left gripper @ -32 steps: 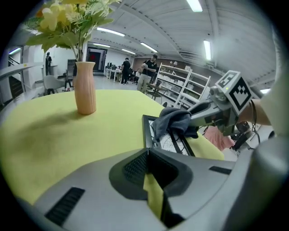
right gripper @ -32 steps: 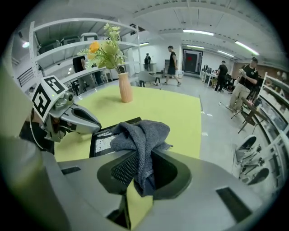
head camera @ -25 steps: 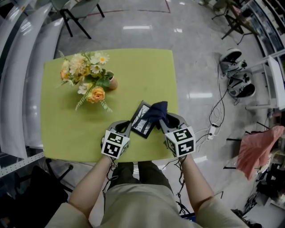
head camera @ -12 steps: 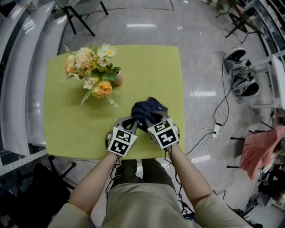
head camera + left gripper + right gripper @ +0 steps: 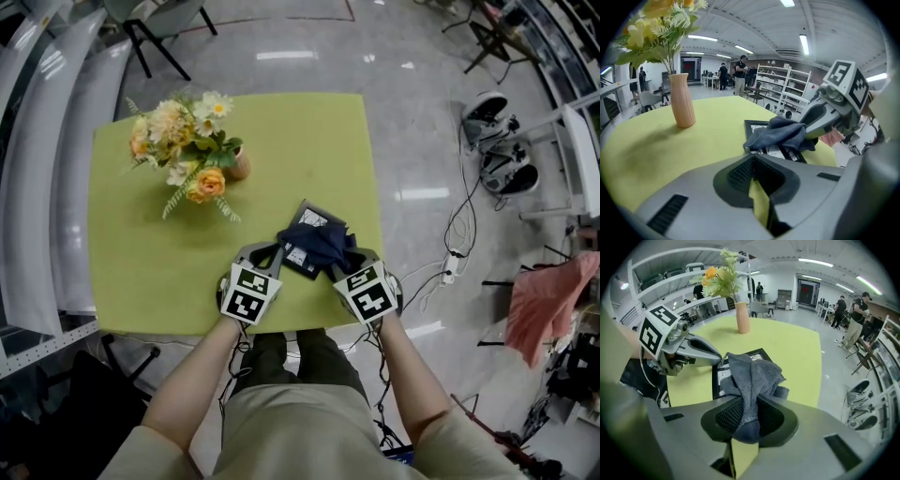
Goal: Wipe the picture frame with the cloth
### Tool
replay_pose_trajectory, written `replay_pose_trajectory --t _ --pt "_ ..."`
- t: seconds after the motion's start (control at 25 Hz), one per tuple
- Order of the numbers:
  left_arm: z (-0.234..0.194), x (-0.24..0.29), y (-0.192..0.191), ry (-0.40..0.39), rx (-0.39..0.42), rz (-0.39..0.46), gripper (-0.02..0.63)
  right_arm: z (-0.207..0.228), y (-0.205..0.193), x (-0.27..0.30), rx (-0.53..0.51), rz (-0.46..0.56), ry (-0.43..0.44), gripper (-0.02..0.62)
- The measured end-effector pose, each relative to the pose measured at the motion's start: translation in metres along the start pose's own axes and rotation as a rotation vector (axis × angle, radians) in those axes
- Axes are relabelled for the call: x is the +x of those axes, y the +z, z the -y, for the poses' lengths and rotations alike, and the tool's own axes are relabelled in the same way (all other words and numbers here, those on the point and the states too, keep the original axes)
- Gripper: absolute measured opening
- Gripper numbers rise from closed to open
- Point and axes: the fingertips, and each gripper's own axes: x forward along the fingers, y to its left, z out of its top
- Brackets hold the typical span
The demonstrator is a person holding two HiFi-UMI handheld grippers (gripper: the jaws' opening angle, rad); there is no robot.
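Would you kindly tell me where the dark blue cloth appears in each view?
Head view: the cloth lies just below centre, on the picture frame.
Left gripper view: cloth right of centre, draped over the frame.
Right gripper view: cloth at centre, pinched in the right claw.
Shared landmark: the flower vase.

frame (image 5: pixel 312 217) ahead, vase (image 5: pixel 238 170) beyond, left table (image 5: pixel 141 272) open

A black picture frame (image 5: pixel 298 255) lies flat on the green table (image 5: pixel 150 272), a dark blue cloth (image 5: pixel 321 242) bunched over its right part. The left gripper (image 5: pixel 268 253) is at the frame's left edge and the right gripper (image 5: pixel 339 262) at the cloth — flowers (image 5: pixel 187 150) stand well beyond the frame, leftward.
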Motion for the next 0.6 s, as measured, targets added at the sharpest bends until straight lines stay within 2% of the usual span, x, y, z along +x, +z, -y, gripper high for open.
replay_pose_trajectory --t 0.08,0.2,0.32,0.4,0.6 --pt "0.0 0.0 0.0 -0.002 -0.008 0.008 0.011 0.005 -0.006 -0.011 0.028 0.014 -0.021 0.087" --pt "-0.003 -0.005 -0.006 0.007 -0.044 0.023 0.008 0.004 0.012 -0.031 0.08 0.118 -0.022 0.087" --pt "-0.001 -0.016 -0.011 0.019 -0.052 0.034 0.008 -0.007 0.047 -0.042 0.126 0.253 0.027 0.087" --pt "0.0 -0.021 -0.01 0.022 -0.06 0.042 0.008 -0.02 0.068 -0.039 0.136 0.304 0.081 0.087" --pt "0.003 -0.02 -0.008 0.015 -0.045 0.032 0.008 -0.057 0.084 -0.001 0.098 0.273 0.149 0.089"
